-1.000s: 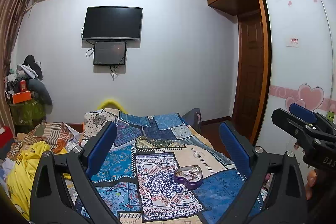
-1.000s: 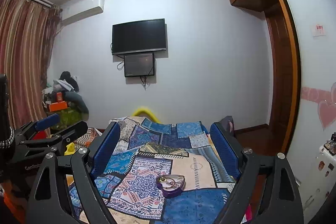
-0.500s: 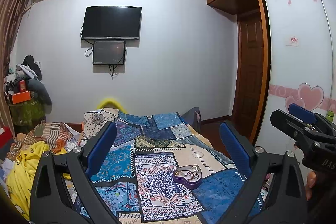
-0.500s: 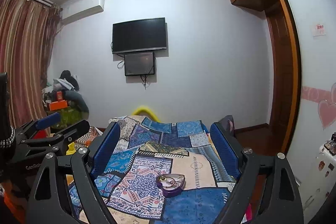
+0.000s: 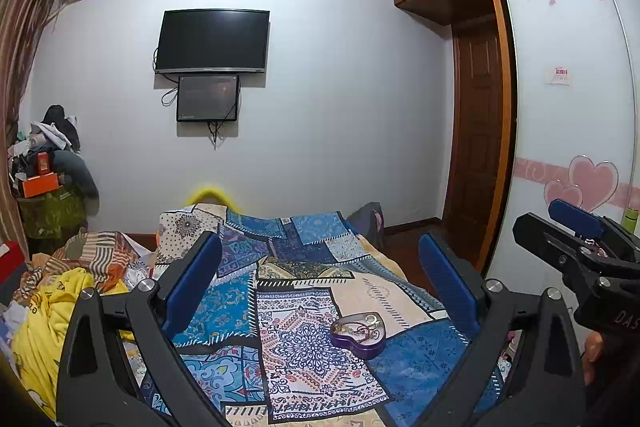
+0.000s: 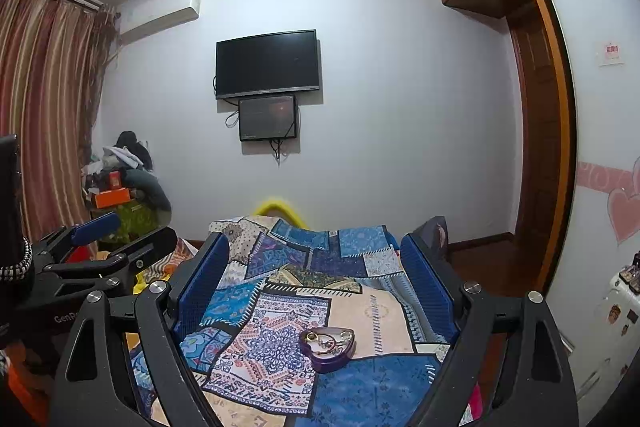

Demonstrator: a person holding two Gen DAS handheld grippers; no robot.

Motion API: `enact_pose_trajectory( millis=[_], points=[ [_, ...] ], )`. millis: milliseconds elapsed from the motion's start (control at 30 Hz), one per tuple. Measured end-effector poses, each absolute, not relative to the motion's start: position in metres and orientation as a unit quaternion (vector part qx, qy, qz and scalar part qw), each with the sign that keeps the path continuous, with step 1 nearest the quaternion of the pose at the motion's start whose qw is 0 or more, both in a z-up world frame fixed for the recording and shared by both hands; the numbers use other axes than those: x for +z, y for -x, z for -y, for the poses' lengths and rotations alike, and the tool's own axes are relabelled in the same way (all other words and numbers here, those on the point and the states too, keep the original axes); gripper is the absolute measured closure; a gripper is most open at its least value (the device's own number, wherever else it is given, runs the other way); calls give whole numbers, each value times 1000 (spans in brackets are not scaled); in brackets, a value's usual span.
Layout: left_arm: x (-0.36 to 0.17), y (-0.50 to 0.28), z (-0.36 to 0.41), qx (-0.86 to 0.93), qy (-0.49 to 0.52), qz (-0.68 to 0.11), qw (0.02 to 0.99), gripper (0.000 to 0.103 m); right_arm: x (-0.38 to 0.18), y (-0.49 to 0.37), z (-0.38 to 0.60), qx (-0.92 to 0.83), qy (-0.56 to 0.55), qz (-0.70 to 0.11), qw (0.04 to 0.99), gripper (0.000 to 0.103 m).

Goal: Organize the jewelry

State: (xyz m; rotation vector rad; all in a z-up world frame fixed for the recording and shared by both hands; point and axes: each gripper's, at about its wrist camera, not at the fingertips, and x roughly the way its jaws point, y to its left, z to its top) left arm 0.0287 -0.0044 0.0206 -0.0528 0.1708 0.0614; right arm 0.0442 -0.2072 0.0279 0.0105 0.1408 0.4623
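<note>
A purple heart-shaped jewelry box [image 5: 358,333] lies open on the patchwork bedspread [image 5: 304,291], with several gold and red pieces inside. It also shows in the right wrist view [image 6: 329,343]. My left gripper [image 5: 320,267] is open and empty, held above the bed short of the box. My right gripper [image 6: 314,271] is open and empty, also above the bed short of the box. The right gripper shows from the side in the left wrist view [image 5: 576,239], and the left gripper shows at the left of the right wrist view [image 6: 104,247].
Crumpled yellow and striped clothes [image 5: 52,303] lie at the bed's left. A cluttered pile with an orange box [image 5: 40,183] stands in the left corner. A TV [image 5: 212,41] hangs on the far wall. A wardrobe with heart stickers [image 5: 576,147] and a wooden door [image 5: 476,147] stand right.
Both views have shifted only slightly. The grippers stay open and the jewelry box has not moved.
</note>
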Motion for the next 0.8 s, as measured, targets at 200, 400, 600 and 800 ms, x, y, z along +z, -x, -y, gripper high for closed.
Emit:
enact_pose_trajectory(
  millis=[200, 400, 600, 800],
  points=[
    [20, -29, 5, 31, 26, -85, 996, 4, 29, -45, 207, 229, -5, -72, 971, 18],
    [20, -31, 6, 20, 21, -86, 996, 4, 29, -47, 208, 228, -7, -73, 971, 18],
    [20, -30, 9, 19, 18, -84, 996, 4, 29, -48, 209, 228, -7, -73, 971, 18],
    [19, -31, 6, 19, 24, -88, 996, 4, 28, -49, 210, 229, -8, -76, 970, 18]
  ],
)
